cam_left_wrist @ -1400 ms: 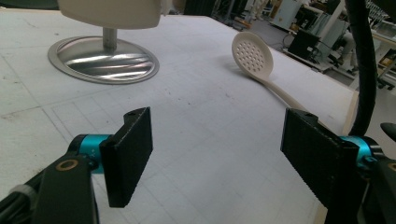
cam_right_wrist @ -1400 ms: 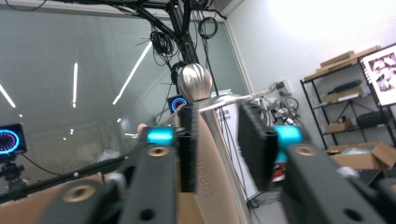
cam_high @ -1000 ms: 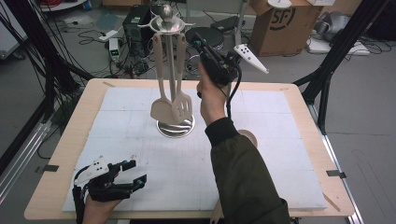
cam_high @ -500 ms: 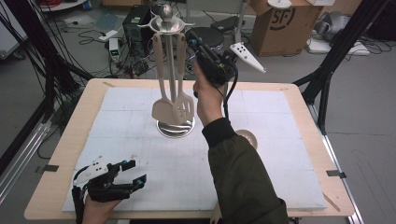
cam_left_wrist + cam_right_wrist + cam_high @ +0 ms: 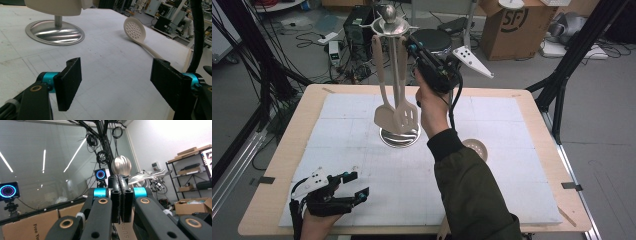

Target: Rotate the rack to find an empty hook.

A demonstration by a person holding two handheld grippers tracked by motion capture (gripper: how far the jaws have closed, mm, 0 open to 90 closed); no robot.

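Observation:
A metal utensil stand (image 5: pixel 399 137) with a ball top (image 5: pixel 388 12) rises from the white mat. Two cream spatulas hang from it, one solid (image 5: pixel 384 116) and one slotted (image 5: pixel 406 117). My right gripper (image 5: pixel 410 44) is held high, just right of the stand's hook ring, pointing up and left. In the right gripper view it (image 5: pixel 121 180) is shut with nothing between the pads, and the ball (image 5: pixel 121 165) sits right behind the tips. My left gripper (image 5: pixel 357 184) rests low at the front left. Its jaws stand wide open (image 5: pixel 117 80) and hold nothing. A cream skimmer (image 5: pixel 135 30) lies on the mat.
The right forearm crosses the mat's middle and partly hides the skimmer (image 5: pixel 475 148). The stand's round base (image 5: pixel 55 32) lies ahead of the left gripper. Cardboard boxes (image 5: pixel 512 25), cables and black tripod legs (image 5: pixel 572 60) stand on the floor beyond the table's far edge.
The right gripper has shifted slightly near the stand's top and stays shut. The left gripper has not moved.

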